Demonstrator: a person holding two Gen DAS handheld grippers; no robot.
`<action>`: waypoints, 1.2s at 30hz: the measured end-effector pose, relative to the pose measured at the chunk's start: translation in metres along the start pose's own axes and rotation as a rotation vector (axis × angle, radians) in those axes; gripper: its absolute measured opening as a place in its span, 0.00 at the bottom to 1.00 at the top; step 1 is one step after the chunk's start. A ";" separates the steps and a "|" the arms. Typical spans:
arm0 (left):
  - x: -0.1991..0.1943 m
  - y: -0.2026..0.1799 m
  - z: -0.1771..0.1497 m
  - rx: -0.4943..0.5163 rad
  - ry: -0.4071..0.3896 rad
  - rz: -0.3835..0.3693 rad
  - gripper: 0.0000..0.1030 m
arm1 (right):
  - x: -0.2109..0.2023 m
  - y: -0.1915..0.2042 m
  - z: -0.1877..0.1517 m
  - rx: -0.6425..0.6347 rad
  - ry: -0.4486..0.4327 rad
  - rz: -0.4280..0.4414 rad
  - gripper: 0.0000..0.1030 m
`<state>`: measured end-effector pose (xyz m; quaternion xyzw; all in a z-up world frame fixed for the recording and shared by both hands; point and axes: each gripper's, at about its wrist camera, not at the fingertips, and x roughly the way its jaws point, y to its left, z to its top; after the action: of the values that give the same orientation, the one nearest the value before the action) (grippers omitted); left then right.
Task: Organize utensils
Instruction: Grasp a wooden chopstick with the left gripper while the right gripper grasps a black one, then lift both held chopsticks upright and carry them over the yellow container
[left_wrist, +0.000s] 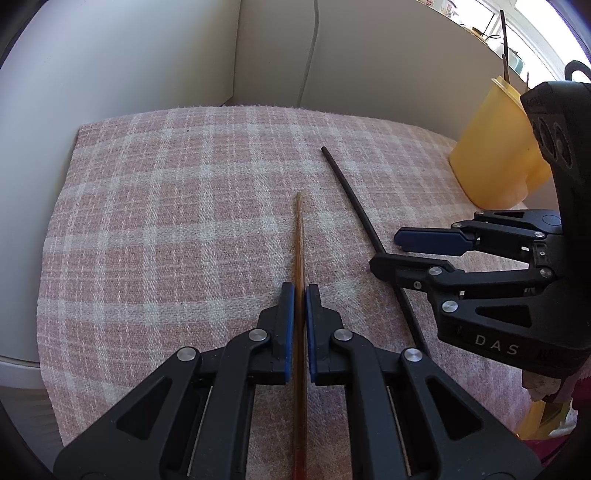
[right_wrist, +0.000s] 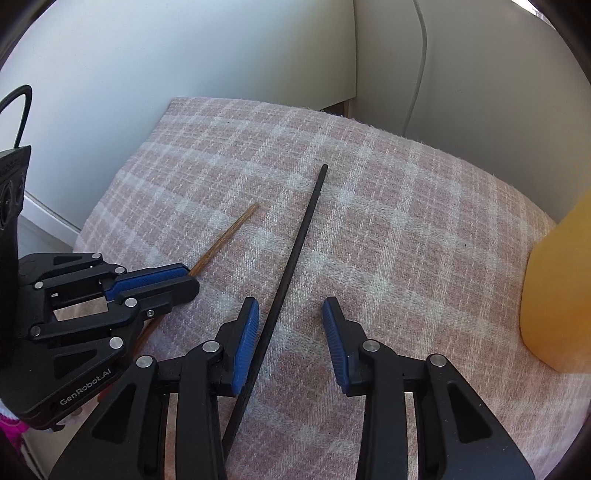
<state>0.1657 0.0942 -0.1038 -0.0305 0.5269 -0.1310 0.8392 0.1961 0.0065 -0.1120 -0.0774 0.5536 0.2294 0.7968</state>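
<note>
A brown wooden chopstick (left_wrist: 298, 229) lies on the pink checked cloth (left_wrist: 147, 221), and my left gripper (left_wrist: 300, 291) is shut on it, the stick running straight out between the blue pads. From the right wrist view the same chopstick (right_wrist: 229, 232) sticks out of the left gripper (right_wrist: 192, 277). A black chopstick (right_wrist: 303, 236) lies on the cloth (right_wrist: 406, 221) between the jaws of my right gripper (right_wrist: 291, 302). It sits close to the left pad and a wide gap separates it from the right pad. In the left wrist view the right gripper (left_wrist: 386, 251) straddles the black chopstick (left_wrist: 351, 192).
A yellow cup (left_wrist: 487, 155) stands at the cloth's right edge with dark sticks (left_wrist: 504, 44) poking out of it; it also fills the right side as the yellow cup (right_wrist: 557, 288). White walls and a hanging cable close off the back. The cloth ends at the left.
</note>
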 end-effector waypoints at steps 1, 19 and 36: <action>-0.002 0.002 -0.001 -0.004 -0.002 -0.003 0.05 | 0.000 0.002 0.001 -0.013 0.000 -0.013 0.25; -0.038 0.004 -0.021 -0.068 -0.101 -0.109 0.04 | -0.028 -0.019 -0.024 0.076 -0.050 0.051 0.05; -0.073 -0.051 0.005 -0.021 -0.287 -0.191 0.04 | -0.123 -0.060 -0.084 0.131 -0.319 -0.045 0.05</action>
<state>0.1301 0.0628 -0.0276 -0.1075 0.3977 -0.1992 0.8892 0.1171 -0.1128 -0.0385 -0.0002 0.4321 0.1844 0.8828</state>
